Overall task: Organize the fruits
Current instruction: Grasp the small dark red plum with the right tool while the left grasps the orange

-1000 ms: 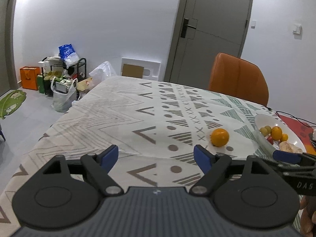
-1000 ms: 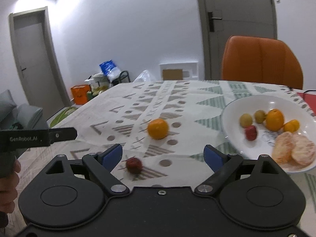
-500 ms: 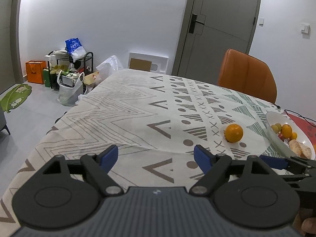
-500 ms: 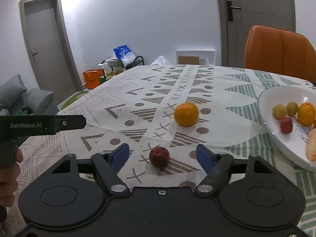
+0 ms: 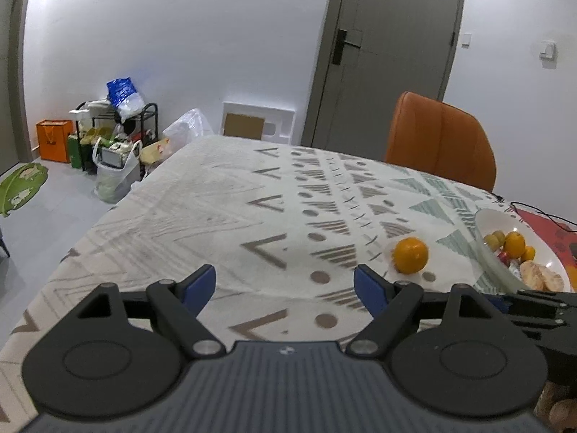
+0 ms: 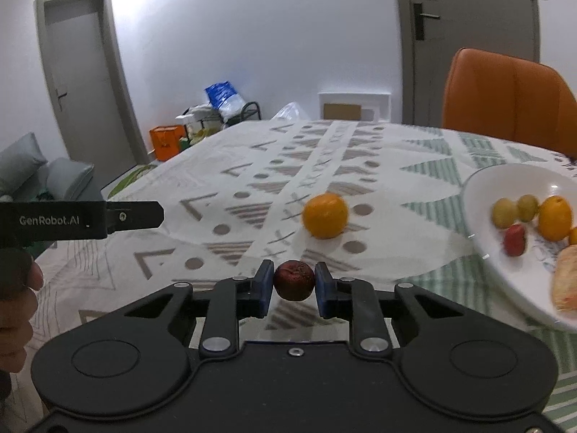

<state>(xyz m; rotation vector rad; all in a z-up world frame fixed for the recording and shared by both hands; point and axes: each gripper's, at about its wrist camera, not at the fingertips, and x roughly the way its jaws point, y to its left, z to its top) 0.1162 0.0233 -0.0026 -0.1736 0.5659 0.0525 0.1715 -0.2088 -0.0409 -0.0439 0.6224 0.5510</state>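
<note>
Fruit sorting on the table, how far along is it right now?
Partly done. The white plate already holds several fruits, peeled segments among them. In hand: the right gripper is shut on the small dark red fruit, which is not yet on the plate. Left: the orange sits on the tablecloth beside the plate. The left gripper is open and empty.

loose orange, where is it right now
In the right wrist view the loose orange sits on the patterned tablecloth, left of the white plate and just beyond the dark red fruit.
</note>
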